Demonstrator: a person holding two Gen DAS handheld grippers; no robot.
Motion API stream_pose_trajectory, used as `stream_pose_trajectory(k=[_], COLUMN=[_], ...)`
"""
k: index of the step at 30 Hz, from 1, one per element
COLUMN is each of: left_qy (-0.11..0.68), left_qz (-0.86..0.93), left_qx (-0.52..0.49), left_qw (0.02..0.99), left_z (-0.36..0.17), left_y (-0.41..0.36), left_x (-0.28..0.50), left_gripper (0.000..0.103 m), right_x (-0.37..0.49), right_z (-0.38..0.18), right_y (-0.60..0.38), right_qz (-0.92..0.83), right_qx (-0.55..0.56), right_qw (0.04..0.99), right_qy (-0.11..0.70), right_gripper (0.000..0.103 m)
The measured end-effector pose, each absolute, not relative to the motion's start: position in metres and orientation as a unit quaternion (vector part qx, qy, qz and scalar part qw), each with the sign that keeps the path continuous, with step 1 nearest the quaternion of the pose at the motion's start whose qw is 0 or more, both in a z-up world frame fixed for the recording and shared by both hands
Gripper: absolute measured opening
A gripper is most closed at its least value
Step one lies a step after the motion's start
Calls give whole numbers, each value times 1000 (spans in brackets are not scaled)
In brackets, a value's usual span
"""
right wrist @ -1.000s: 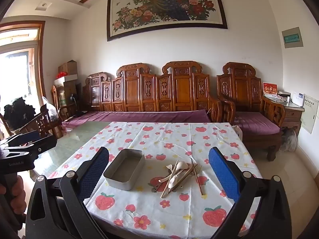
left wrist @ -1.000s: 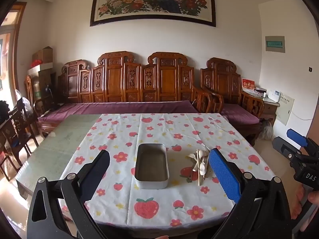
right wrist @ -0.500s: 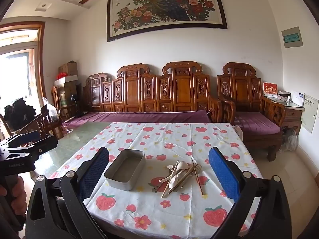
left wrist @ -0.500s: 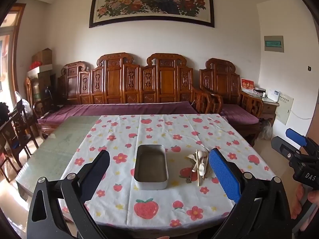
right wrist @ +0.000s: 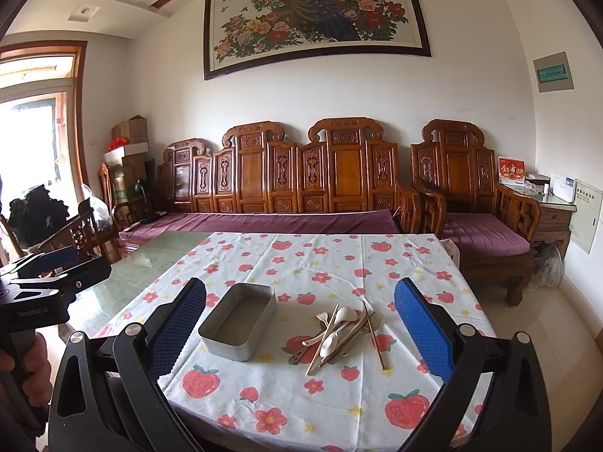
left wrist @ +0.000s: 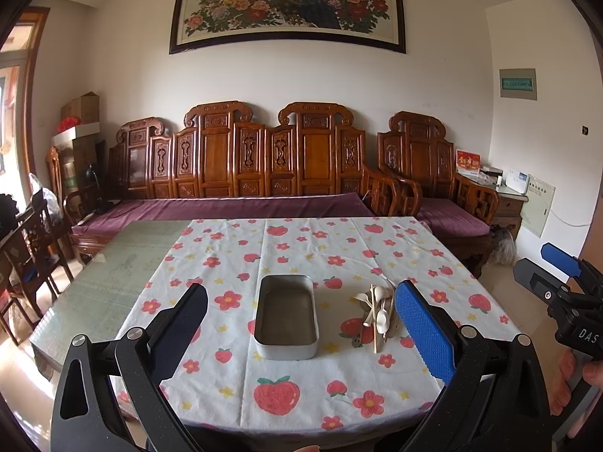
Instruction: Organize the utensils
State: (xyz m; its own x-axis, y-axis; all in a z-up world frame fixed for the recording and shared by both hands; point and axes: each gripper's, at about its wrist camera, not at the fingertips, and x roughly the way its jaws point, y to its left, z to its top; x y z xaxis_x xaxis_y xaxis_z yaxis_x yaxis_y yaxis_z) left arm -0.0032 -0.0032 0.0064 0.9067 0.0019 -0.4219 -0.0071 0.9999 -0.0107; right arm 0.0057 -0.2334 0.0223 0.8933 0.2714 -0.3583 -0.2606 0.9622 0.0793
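An empty metal tin (left wrist: 286,316) (right wrist: 238,320) sits on the strawberry-print tablecloth (left wrist: 301,248) (right wrist: 324,260). To its right lies a pile of utensils (left wrist: 377,316) (right wrist: 339,333): pale spoons, a fork, wooden chopsticks. My left gripper (left wrist: 301,335) is open and empty, held back from the near table edge, in line with the tin. My right gripper (right wrist: 299,335) is open and empty, also short of the table, facing the tin and pile. Each gripper shows at the edge of the other's view (left wrist: 557,286) (right wrist: 45,282).
The cloth covers the right part of a glass-topped table (left wrist: 109,282) (right wrist: 150,260). A carved wooden sofa (left wrist: 264,173) with purple cushions stands behind the table, an armchair (right wrist: 475,203) to the right, dark chairs (left wrist: 26,248) at left.
Both views have shifted only slightly; the left gripper has tilted a little. The tin and utensils have not moved. Both grippers stay open.
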Motion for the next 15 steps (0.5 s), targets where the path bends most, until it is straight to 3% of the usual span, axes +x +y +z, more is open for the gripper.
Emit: stream_pose_trajectory(k=[15], left_qy=[215], left_qz=[2], left_qx=[-7], left_qw=[977], left_z=[8], left_y=[-4], left_x=[-3], left_gripper=[97], right_x=[4], right_z=[24], right_y=[-229], right_qz=[136], right_qx=[15], right_qw=[973], right_qy=[183], right_gripper=[101])
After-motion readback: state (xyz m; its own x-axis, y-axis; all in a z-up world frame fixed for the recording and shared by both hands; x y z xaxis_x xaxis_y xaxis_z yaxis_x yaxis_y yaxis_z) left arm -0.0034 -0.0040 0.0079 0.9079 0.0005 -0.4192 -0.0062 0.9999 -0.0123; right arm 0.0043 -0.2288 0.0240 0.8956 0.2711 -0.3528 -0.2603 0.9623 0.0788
